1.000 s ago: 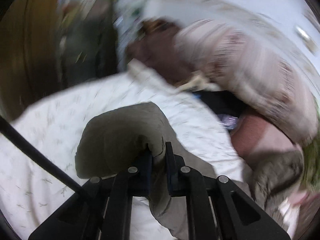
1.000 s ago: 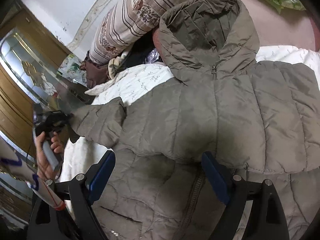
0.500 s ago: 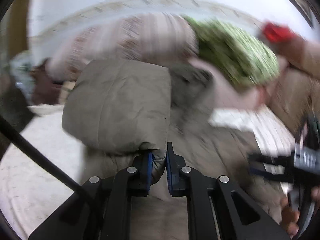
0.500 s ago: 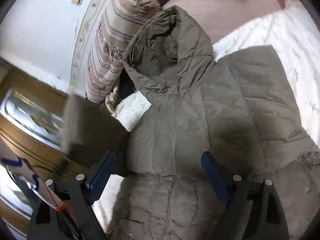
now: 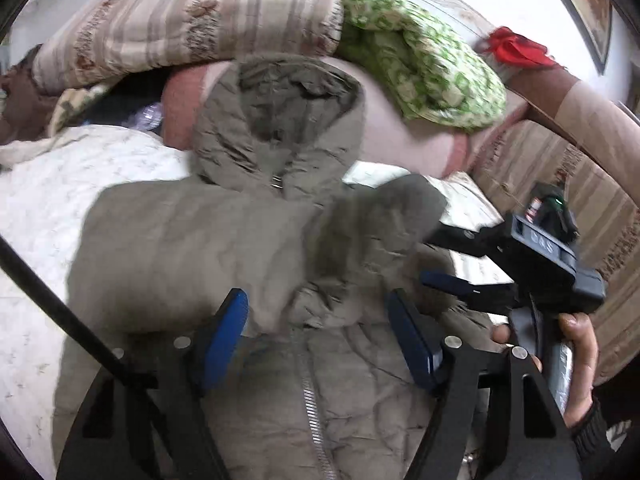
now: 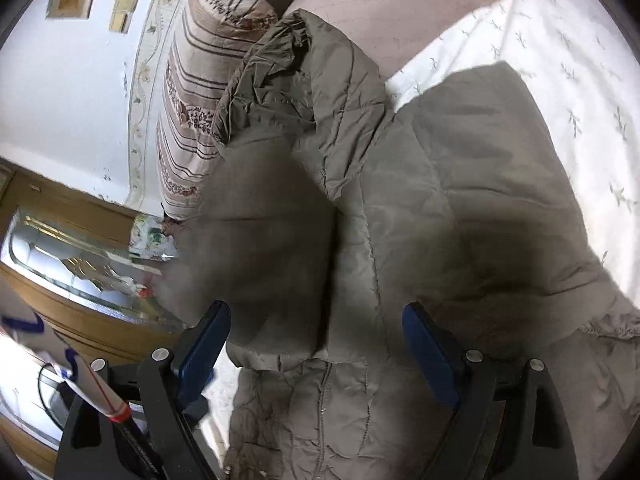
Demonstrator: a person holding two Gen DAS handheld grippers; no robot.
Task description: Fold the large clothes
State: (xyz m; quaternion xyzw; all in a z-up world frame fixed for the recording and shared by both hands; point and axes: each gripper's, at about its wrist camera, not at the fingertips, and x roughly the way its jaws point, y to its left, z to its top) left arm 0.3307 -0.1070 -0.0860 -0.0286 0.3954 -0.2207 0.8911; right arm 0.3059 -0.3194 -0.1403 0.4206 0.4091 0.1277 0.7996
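An olive-grey hooded puffer jacket (image 5: 224, 248) lies front up on a white bedspread (image 5: 72, 168), hood (image 5: 276, 120) toward the pillows, zip (image 5: 314, 412) toward me. Both sleeves are folded across its chest. My left gripper (image 5: 318, 336) is open and empty just above the folded left sleeve (image 5: 168, 252). My right gripper (image 6: 316, 344) is open and empty over the jacket (image 6: 460, 208), and it also shows at the right of the left wrist view (image 5: 472, 260), next to the right sleeve (image 5: 372, 228).
Striped bedding roll (image 5: 192, 20), green patterned quilt (image 5: 420, 64) and pink pillow (image 5: 400, 120) are stacked behind the hood. A wooden cabinet with glass (image 6: 80, 256) stands left of the bed. White bedspread (image 6: 560, 92) lies right of the jacket.
My left gripper carried the left sleeve across onto the jacket's chest, then opened and let it go. My right gripper stayed open and shifted over the jacket.
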